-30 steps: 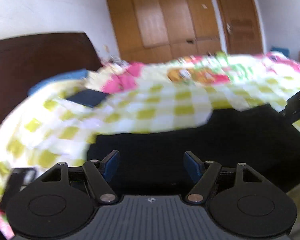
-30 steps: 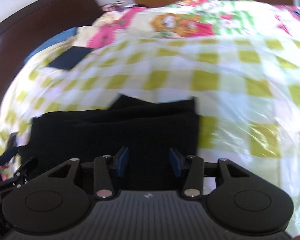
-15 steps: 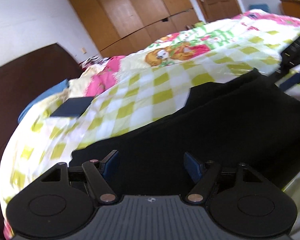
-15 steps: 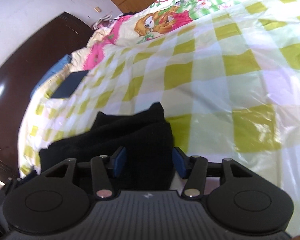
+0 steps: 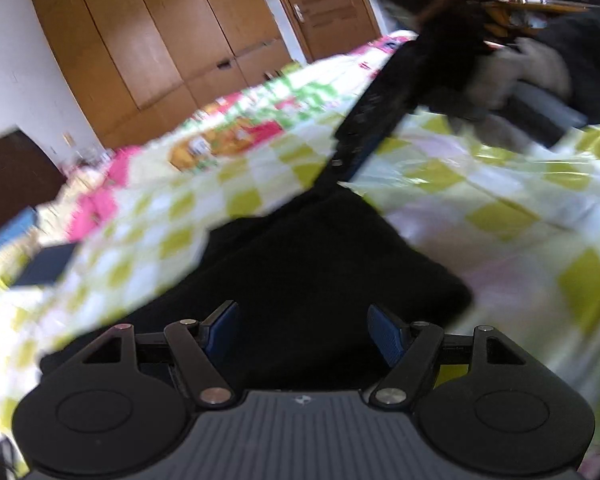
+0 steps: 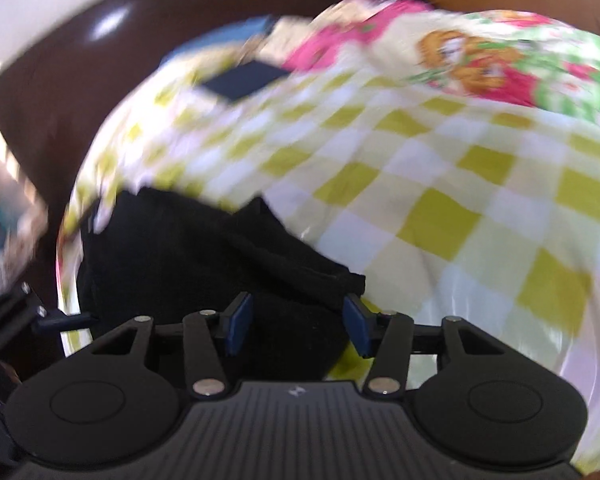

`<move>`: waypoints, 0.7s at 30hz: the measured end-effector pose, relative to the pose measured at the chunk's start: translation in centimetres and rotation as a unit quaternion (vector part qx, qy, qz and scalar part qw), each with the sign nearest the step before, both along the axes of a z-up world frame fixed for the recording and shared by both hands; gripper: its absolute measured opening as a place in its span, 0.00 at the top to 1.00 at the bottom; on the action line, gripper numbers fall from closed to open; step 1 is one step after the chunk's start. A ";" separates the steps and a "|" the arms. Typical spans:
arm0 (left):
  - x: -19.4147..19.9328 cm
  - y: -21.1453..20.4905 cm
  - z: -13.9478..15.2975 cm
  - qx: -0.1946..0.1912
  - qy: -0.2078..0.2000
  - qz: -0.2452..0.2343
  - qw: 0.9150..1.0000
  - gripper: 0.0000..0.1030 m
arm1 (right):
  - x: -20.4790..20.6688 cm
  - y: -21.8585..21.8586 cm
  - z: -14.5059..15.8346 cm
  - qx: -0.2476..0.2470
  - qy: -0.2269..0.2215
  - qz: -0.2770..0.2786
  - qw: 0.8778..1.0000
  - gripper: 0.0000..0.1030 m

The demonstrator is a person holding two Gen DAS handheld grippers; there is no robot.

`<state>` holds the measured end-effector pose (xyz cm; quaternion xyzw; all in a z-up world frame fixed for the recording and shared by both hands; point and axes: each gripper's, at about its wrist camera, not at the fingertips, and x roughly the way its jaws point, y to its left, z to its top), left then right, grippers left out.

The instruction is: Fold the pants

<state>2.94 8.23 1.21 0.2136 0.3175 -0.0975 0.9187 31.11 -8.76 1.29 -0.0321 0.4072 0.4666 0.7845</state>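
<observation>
**Black pants on the bed, both grippers close by**

The black pants [image 5: 320, 272] lie in a dark bundle on the bed [image 5: 520, 216], on a sheet with yellow and white squares. They look partly folded, with layers on top of each other. I think the bundle lies flat like this so the next fold can go over it.

The left gripper [image 5: 302, 332] is wide open. The pants are right in front of its fingers [image 5: 220, 330] and under them. The fingers do not press on the cloth, so they hold nothing. They are probably kept wide so they can slide over a thick edge.

The right gripper [image 6: 296, 330] is about half open. A corner of the pants sits between its fingers [image 6: 238, 326], with a folded edge just ahead of the right finger. I cannot see the fingers squeeze it. They have just been closing a little. Maybe they are getting ready to pinch that corner.

A second ago the pants stretched wide across the left view. Now they look like a shorter, thicker pile. Both views have tilted and turned blurry. The other gripper, held by a hand [image 5: 512, 76], now shows near the top right of the left view, reaching down to the far tip of the pants.
</observation>
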 end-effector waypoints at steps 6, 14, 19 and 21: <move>-0.3 -1.5 -1.9 -0.008 0.045 -0.006 0.999 0.18 | 1.4 1.7 -0.6 -0.070 0.011 0.088 0.994 0.75; 1.6 -2.4 -3.4 -0.003 0.063 -0.010 0.998 0.14 | 3.4 2.2 -2.2 -0.093 0.023 0.020 0.995 0.95; 1.3 -1.7 -3.0 -0.022 0.069 -0.005 0.997 0.14 | 2.3 -1.4 -1.2 -0.018 0.065 -0.063 0.996 0.82; 0.6 -1.5 -2.5 -0.017 0.066 -0.009 0.998 0.14 | 0.6 -3.6 -0.7 0.011 0.088 -0.091 0.992 0.75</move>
